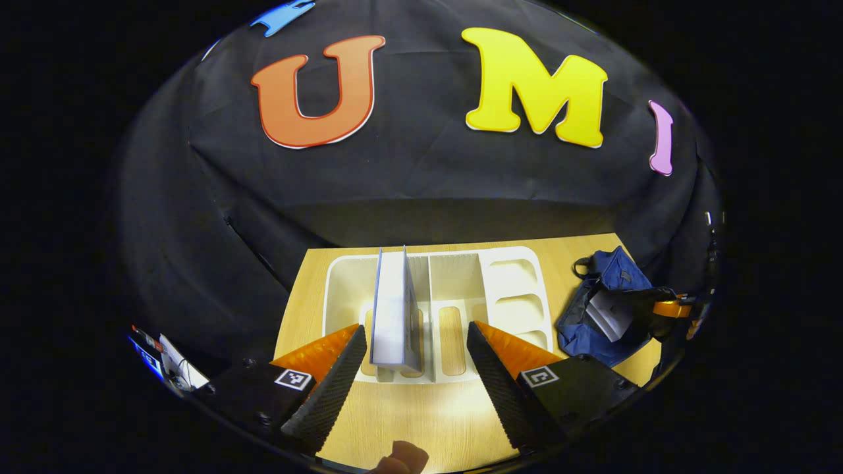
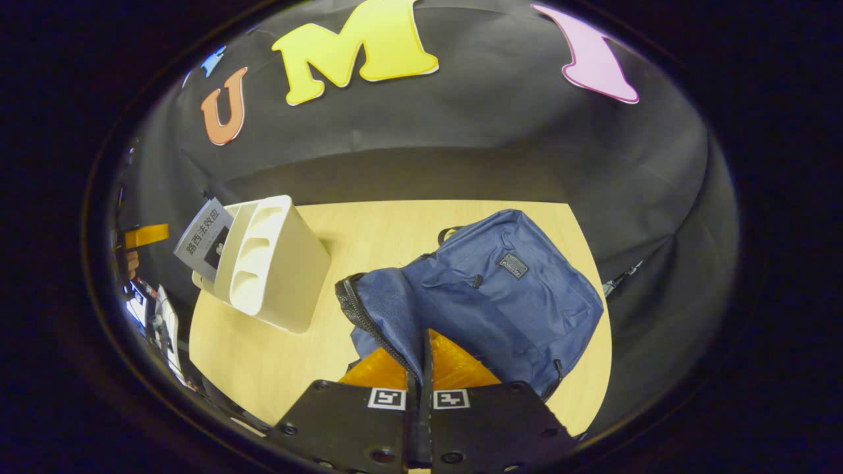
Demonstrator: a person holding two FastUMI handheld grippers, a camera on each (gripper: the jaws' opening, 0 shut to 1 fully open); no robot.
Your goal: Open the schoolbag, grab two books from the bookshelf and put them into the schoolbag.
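Book (image 1: 394, 306) stands upright in the shelf (image 1: 514, 263) at twelve o'clock between the left gripper's (image 1: 416, 375) parted fingers, while the right gripper (image 2: 421, 368), clamped on the bag (image 2: 500, 289), holds it open.

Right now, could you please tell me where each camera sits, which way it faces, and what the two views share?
Left gripper view: rides the open left claw, facing the white plastic bookshelf and its upright pale book; a fingertip shows below.
Right gripper view: rides the right claw, shut on the blue fabric schoolbag opening's edge.
Shared: bookshelf, book, schoolbag, light wooden table.
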